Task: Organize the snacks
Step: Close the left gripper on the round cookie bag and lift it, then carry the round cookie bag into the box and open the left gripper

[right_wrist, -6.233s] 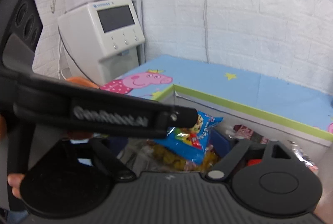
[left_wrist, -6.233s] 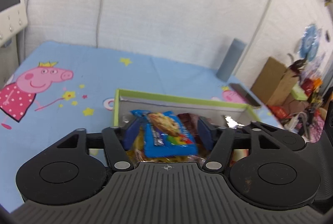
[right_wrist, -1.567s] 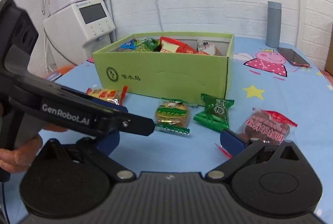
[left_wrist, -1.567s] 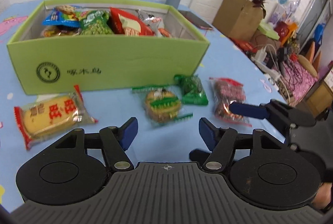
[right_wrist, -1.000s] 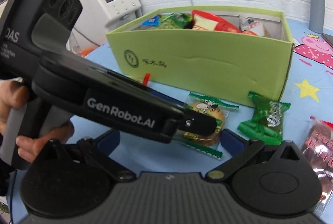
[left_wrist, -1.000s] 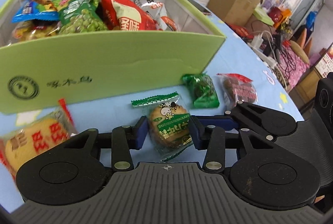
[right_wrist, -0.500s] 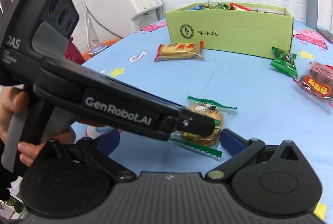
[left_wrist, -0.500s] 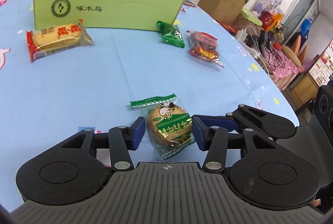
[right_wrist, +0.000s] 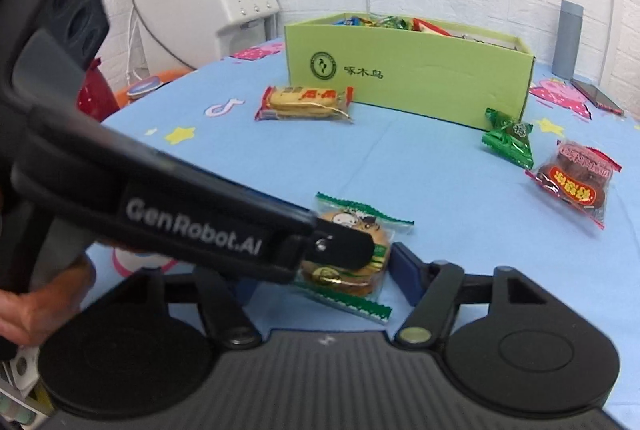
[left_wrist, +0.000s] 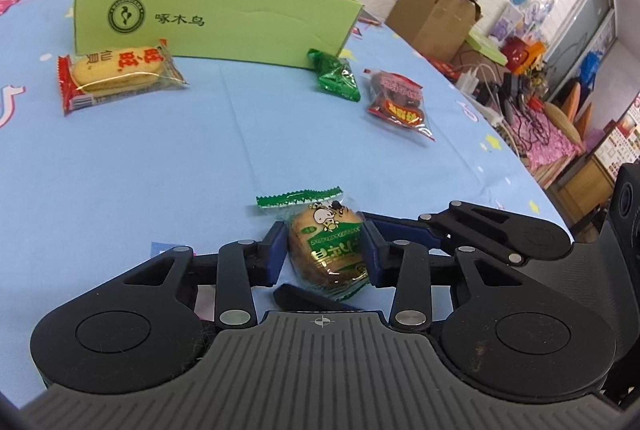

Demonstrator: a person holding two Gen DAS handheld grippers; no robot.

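1. My left hand-held gripper [left_wrist: 325, 255] is clamped on a green-wrapped biscuit packet [left_wrist: 329, 250], its blue pads [left_wrist: 275, 250] pressing both sides of the wrapper.
2. That packet sits at the near edge of the blue cartoon-print surface [left_wrist: 160, 158], well apart from the green snack box [left_wrist: 208, 18]; I cannot tell whether it touches the cloth or is lifted just off it.
3. My right hand-held gripper [right_wrist: 320, 282] stands with its jaws spread wide, holding nothing, and one of its fingers reaches in just beside the packet's right side in the left wrist view.
4. In the right wrist view the left tool's black arm crosses in front and hides part of the packet.
5. The box is filled with mixed snack bags.
6. In front of the box lie a red-ended rice cracker packet [left_wrist: 116, 74], a small green packet [left_wrist: 336, 78] near the box's right corner, and a dark red packet [left_wrist: 398, 102] just beside that one.
7. A grey cylinder [right_wrist: 568, 38] stands behind the box, by the white brick wall.
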